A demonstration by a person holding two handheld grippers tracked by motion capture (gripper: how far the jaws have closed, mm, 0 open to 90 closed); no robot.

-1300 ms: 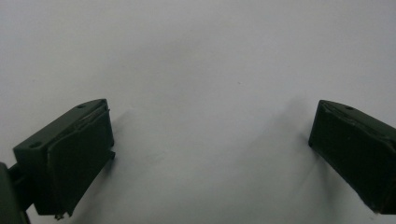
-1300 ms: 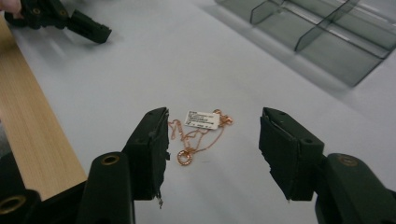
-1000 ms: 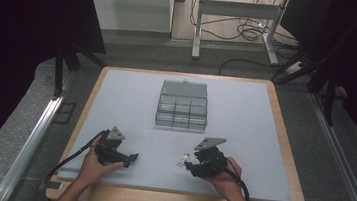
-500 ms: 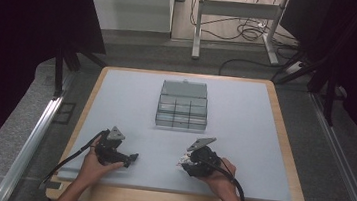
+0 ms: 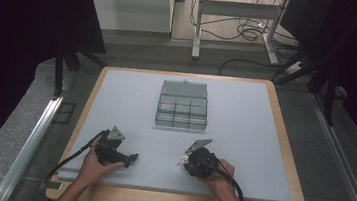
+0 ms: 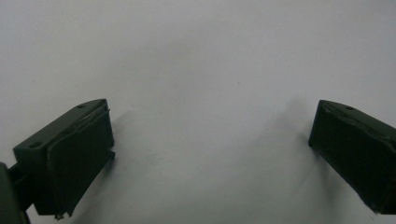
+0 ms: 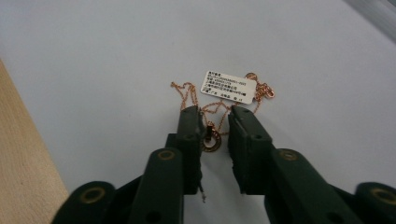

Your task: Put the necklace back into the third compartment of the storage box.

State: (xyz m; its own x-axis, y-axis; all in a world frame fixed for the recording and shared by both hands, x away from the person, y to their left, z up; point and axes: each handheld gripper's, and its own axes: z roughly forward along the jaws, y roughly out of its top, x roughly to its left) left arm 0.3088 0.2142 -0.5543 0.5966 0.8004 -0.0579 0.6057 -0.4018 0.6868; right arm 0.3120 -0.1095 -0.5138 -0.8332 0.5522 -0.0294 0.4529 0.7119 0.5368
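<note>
Right gripper view shows your right gripper [image 7: 215, 122] with its fingers [image 7: 190, 126] narrowed around a rose-gold necklace [image 7: 212, 109] and ring pendant, a small gap still showing. The necklace lies on the tabletop [image 5: 243, 137] nearer you than the clear compartment box [image 5: 182, 106]. Your left gripper [image 6: 210, 135] rests with fingers wide apart, holding nothing.

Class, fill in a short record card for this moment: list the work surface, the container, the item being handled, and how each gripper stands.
surface: pale grey mat on a wood-edged table
container: clear box with compartments, lid open, mid-table
item: rose-gold necklace with a white tag, lying on the mat
right gripper: fingers nearly closed around the necklace's ring pendant; grip not certain
left gripper: fingers wide apart over bare mat, holding nothing
</note>
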